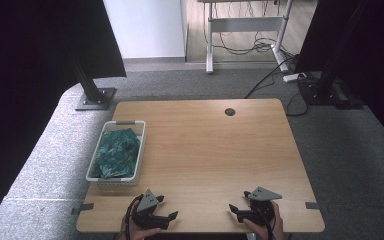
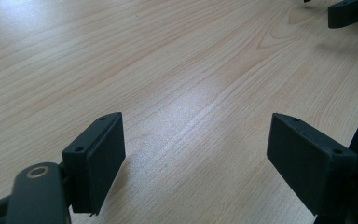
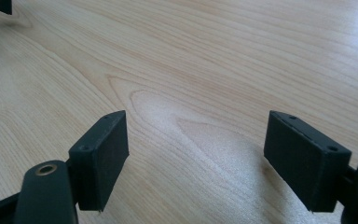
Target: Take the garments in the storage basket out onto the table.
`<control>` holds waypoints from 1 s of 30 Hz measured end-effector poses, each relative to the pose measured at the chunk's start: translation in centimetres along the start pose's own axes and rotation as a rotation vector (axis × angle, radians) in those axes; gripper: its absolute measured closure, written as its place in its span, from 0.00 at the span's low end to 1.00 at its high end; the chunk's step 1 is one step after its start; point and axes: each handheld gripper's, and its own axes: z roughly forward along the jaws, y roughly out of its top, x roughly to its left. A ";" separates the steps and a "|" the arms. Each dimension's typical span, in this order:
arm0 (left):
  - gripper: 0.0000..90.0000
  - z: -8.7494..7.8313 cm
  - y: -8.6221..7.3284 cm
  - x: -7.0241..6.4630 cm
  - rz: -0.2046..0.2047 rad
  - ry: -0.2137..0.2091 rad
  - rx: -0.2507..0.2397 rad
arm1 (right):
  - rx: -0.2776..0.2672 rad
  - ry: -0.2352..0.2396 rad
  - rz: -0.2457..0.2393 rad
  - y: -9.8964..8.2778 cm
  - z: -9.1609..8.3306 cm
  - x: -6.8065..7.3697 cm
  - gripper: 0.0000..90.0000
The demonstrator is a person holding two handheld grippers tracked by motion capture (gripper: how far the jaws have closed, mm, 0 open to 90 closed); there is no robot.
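Table: the wooden table point(image 1: 205, 150) has its near edge just under both hands; its far edge carries a small round hole point(image 1: 230, 111) near the middle.
Open room: the whole middle and right of the tabletop is bare wood, from the near edge up to the hole.
Left side: a white basket point(image 1: 96, 170) stands along the left edge of the table, its outer wall close to that edge.
Basket axis: its long side runs from near to far, in line with the table's left edge.
Cloth: a teal patterned cloth point(image 1: 116, 153) lies crumpled inside the basket and fills most of it; its length follows the basket's long side.
Left gripper: the left gripper point(image 1: 172, 216) sits at the near edge, just in front of the basket's near end, pointing right toward the other gripper.
Left jaws: released, standing wide apart over bare wood point(image 2: 196, 144) with nothing between them.
Right gripper: the right gripper point(image 1: 233, 208) rests at the near edge right of centre, pointing left, well apart from the basket.
Right jaws: released, spread wide point(image 3: 196, 144) above plain wood, holding nothing.
Gap between grippers: a clear stretch of table lies between the two tips.
Floor: grey carpet point(image 1: 340, 150) surrounds the table.
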 end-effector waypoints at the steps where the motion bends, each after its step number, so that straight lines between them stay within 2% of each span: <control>1: 0.21 0.0 0.0 0.0 0.001 0.001 0.001 | 0.006 0.001 -0.001 0.0 0.0 0.0 0.24; 8: 0.22 0.0 0.1 0.0 -0.002 0.012 0.004 | 0.001 0.012 0.020 -0.1 0.0 -0.4 0.24; 12: 0.22 -0.1 0.1 -0.1 -0.006 0.018 0.001 | 0.006 0.016 0.013 -0.1 0.0 -0.3 0.24; 15: 0.21 -0.1 -0.1 -0.2 -0.002 0.030 0.002 | 0.016 0.028 0.006 0.0 0.2 -0.3 0.24; 20: 0.21 -0.1 -0.2 -0.1 -0.010 0.044 0.010 | 0.027 0.057 0.034 0.2 0.5 -0.7 0.24; 30: 0.21 0.3 0.4 0.0 -0.005 0.059 0.025 | 0.039 0.093 0.030 0.6 0.8 -0.8 0.23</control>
